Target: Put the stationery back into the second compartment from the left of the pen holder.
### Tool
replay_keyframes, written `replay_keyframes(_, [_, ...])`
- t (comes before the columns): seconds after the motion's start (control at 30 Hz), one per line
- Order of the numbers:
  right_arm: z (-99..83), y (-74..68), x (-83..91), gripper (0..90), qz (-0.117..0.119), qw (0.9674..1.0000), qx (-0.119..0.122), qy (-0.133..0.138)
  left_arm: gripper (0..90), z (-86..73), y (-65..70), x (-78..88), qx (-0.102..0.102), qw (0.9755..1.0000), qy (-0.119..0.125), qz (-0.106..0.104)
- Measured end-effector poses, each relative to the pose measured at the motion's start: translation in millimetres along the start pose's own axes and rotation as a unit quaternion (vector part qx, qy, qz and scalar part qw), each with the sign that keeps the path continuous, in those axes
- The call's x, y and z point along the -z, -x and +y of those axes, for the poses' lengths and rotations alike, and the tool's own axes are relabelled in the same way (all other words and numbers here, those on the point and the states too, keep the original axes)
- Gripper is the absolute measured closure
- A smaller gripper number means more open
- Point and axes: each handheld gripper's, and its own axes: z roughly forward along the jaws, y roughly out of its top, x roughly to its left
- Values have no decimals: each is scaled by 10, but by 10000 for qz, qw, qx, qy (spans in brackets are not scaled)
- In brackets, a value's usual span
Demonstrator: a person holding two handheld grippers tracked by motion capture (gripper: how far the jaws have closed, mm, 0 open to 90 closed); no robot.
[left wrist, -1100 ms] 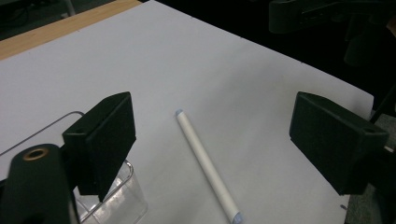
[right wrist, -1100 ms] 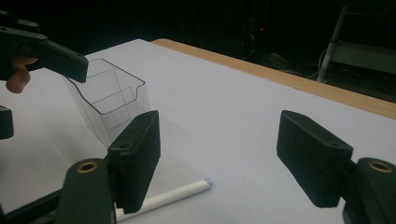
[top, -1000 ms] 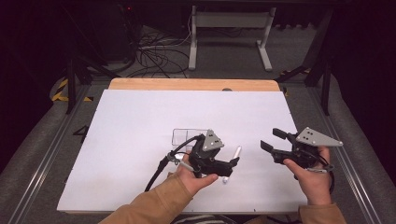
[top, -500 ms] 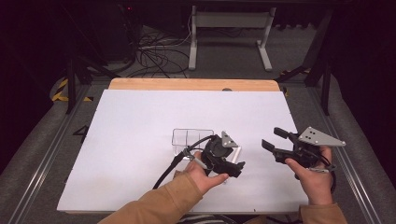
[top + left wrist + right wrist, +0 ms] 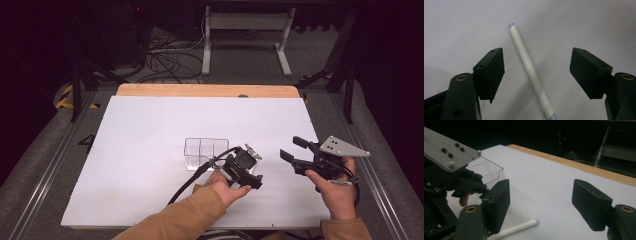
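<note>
A thin white stick [image 5: 529, 67] with pale blue ends lies flat on the white table. My left gripper [image 5: 536, 57] points down over it, and the stick runs between the two black pads without touching either. Its jaws have just been closing and still stand apart. In the high view the left gripper [image 5: 249, 174] sits just right of a clear divided box [image 5: 206, 152]. My right gripper [image 5: 292, 148] hovers open to the right with nothing between its fingers. In the right gripper view [image 5: 541, 195], one end of the stick [image 5: 516, 228] shows low between its pads.
The white sheet [image 5: 150, 130] covers the table, with a wooden strip [image 5: 200, 90] along its far edge. The clear box [image 5: 486, 171] stands behind the left gripper's grey plate [image 5: 449, 152]. Cables and a stand's legs [image 5: 245, 45] lie on the floor beyond.
My left gripper has moved right and down, from beside the clear box to over the white stick, which it now covers in the high view. The right gripper has kept still.
</note>
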Motion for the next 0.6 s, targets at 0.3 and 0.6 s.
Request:
replay_keyframes(0.3, [1,0,8,316,11,10000,5,19,342,10,-44,-197,160,9995,-257,39])
replay_keyframes(0.6, [2,-10,0,315,51,10000,16,20,389,43,-120,-286,564,9968,-559,-37])
